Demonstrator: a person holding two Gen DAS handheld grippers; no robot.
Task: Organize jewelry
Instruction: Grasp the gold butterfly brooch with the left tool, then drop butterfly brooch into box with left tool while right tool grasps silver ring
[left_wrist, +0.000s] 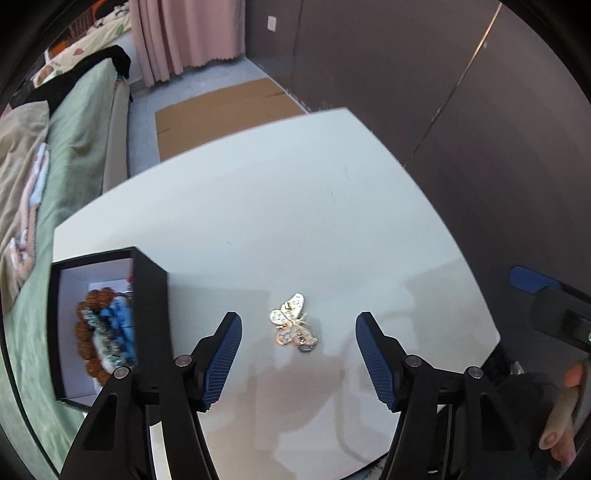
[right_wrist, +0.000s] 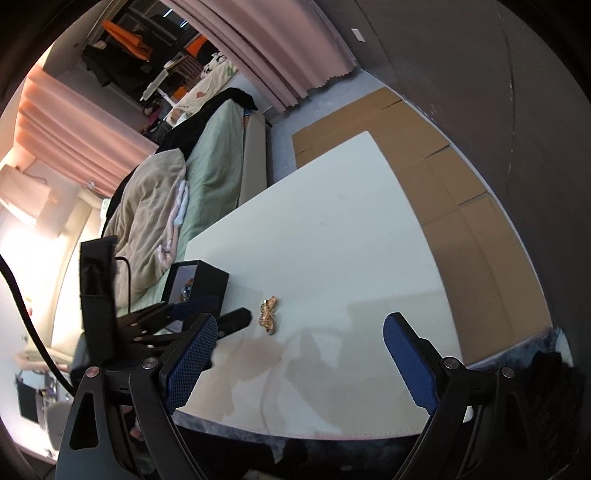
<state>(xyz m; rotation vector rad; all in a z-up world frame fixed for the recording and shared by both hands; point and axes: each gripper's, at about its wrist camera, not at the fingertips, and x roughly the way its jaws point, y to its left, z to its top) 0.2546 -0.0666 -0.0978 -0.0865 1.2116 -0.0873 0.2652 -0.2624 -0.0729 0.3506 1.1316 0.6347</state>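
Observation:
A gold butterfly brooch (left_wrist: 293, 325) lies on the white table (left_wrist: 280, 206). My left gripper (left_wrist: 298, 325) is open, and the brooch lies between its blue fingertips; I cannot tell whether they touch the table. A black jewelry box (left_wrist: 110, 328) with white lining stands just left of it, holding a brown bead bracelet (left_wrist: 88, 332) and blue pieces. In the right wrist view my right gripper (right_wrist: 299, 328) is open and empty over the table's near edge. The brooch (right_wrist: 268, 314), the box (right_wrist: 197, 284) and the left gripper (right_wrist: 207, 312) lie ahead to its left.
A bed with a green cover (left_wrist: 70, 155) and a beige blanket (right_wrist: 147, 210) runs along the table's left side. Flat cardboard (right_wrist: 443, 177) covers the floor beyond and right of the table. A dark wall (left_wrist: 443, 92) stands at the right. Pink curtains (left_wrist: 184, 33) hang behind.

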